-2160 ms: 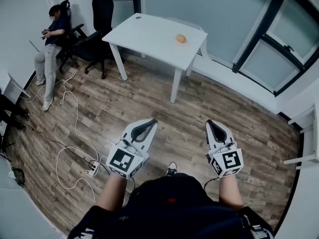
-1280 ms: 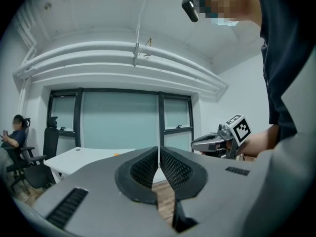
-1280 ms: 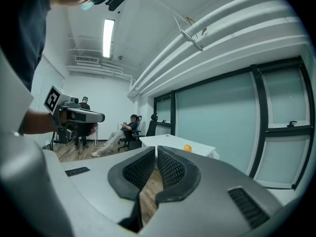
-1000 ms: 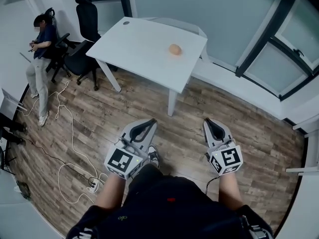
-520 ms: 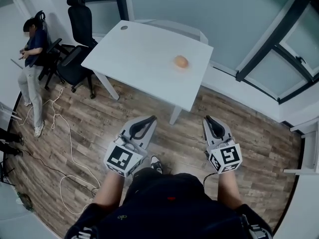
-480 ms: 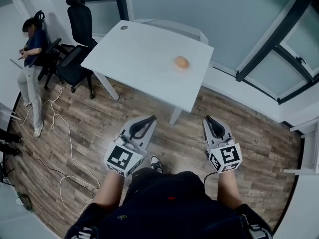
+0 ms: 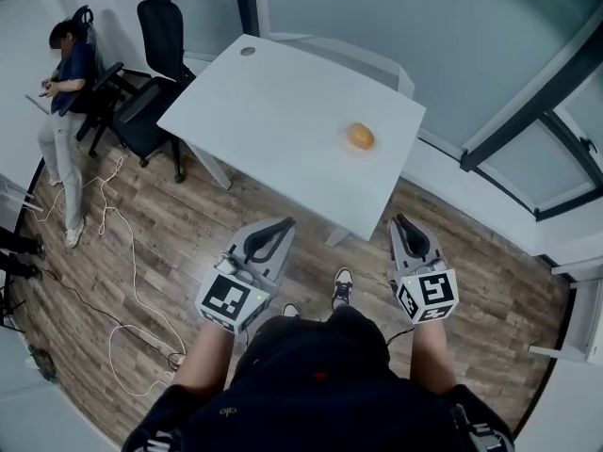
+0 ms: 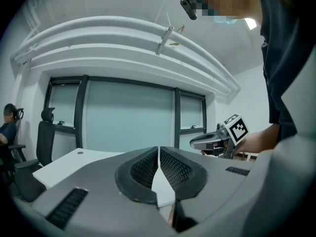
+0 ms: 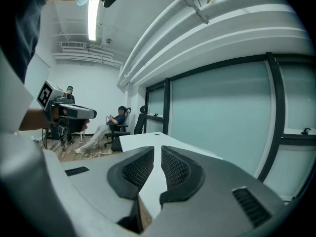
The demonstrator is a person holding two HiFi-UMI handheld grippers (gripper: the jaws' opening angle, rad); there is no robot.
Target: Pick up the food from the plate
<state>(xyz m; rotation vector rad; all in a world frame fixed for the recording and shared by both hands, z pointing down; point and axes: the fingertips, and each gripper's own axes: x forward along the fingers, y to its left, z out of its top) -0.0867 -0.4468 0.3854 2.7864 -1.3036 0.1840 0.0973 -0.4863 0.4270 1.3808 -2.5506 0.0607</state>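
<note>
The food [image 7: 360,137], a round brown bun, lies near the right end of the white table [image 7: 273,121]; I can hardly make out a plate under it. Both grippers hover over the wooden floor just short of the table's near edge, well apart from the food. My left gripper [image 7: 286,223] is shut with nothing in it, its pads meeting in the left gripper view [image 8: 159,151]. My right gripper [image 7: 399,218] is shut and empty too, its pads nearly touching in the right gripper view [image 9: 157,151]. The food is hidden in both gripper views.
A seated person [image 7: 61,73] and black office chairs [image 7: 162,36] are at the far left. Cables [image 7: 127,281] trail over the wood floor. Glass walls with dark frames [image 7: 528,83] stand behind the table. My shoe [image 7: 341,286] is by the table leg.
The table and the food have come closer and now sit just ahead of the grippers. Both grippers stay shut in the same pose in front of my body.
</note>
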